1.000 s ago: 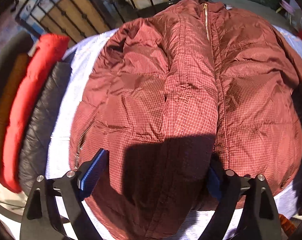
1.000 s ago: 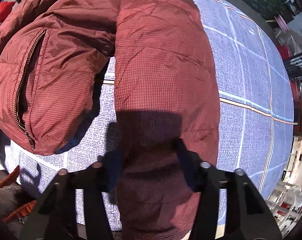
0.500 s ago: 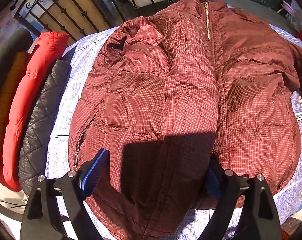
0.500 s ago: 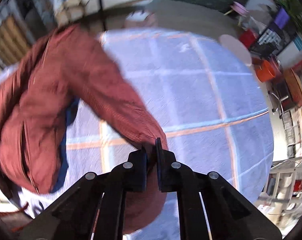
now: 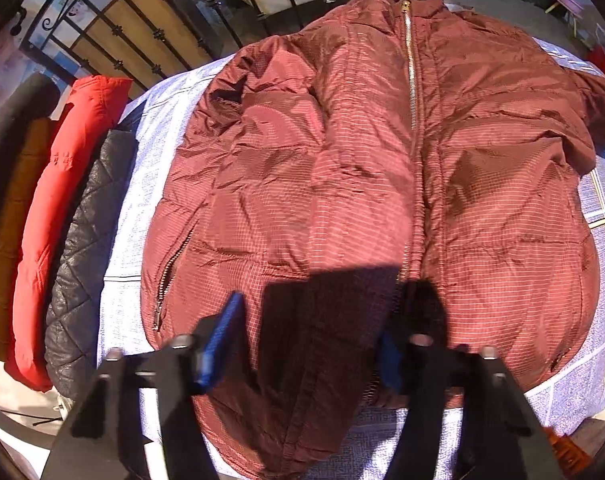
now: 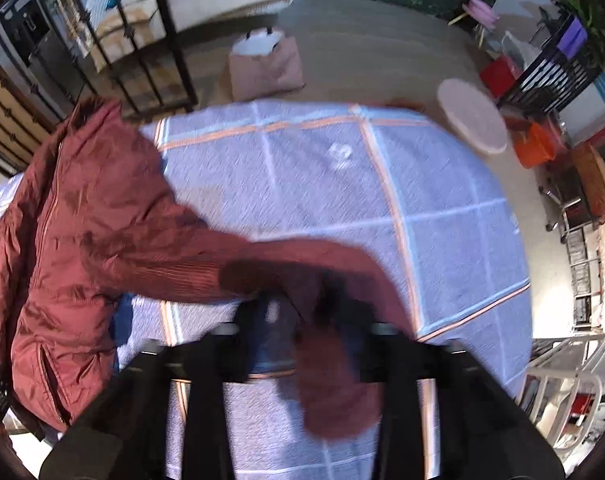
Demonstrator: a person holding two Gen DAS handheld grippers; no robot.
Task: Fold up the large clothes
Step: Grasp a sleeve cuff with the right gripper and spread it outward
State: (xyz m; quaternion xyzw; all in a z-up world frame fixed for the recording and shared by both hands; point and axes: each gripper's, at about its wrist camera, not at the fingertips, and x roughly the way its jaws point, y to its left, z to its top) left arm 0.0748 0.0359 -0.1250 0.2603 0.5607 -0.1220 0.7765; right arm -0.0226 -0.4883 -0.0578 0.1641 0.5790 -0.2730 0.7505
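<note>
A maroon puffer jacket (image 5: 342,184) lies front up, zipped, on a bed with a blue checked cover (image 6: 310,184). Its one sleeve (image 5: 326,320) is folded down over the front. My left gripper (image 5: 310,340) straddles that sleeve near the hem, and its jaws are closing with the sleeve between them. The blue pad (image 5: 222,328) stands just off the fabric. In the blurred right wrist view the other sleeve (image 6: 206,264) stretches out sideways from the jacket (image 6: 62,240). Its cuff (image 6: 334,380) hangs between the fingers of my right gripper (image 6: 310,316), whose jaws are opening.
A red jacket (image 5: 58,208), a black quilted one (image 5: 78,272) and a brown garment (image 5: 14,220) lie along the bed's left side. An iron bed frame (image 5: 150,32) stands at the head. Beyond the bed are a pink bag (image 6: 262,64), a round stool (image 6: 470,120) and orange bins (image 6: 534,148).
My right gripper clamped the sleeve, drew it up and out sideways off the jacket, then parted its jaws. The left jaws have narrowed around the folded sleeve; that hand stayed put.
</note>
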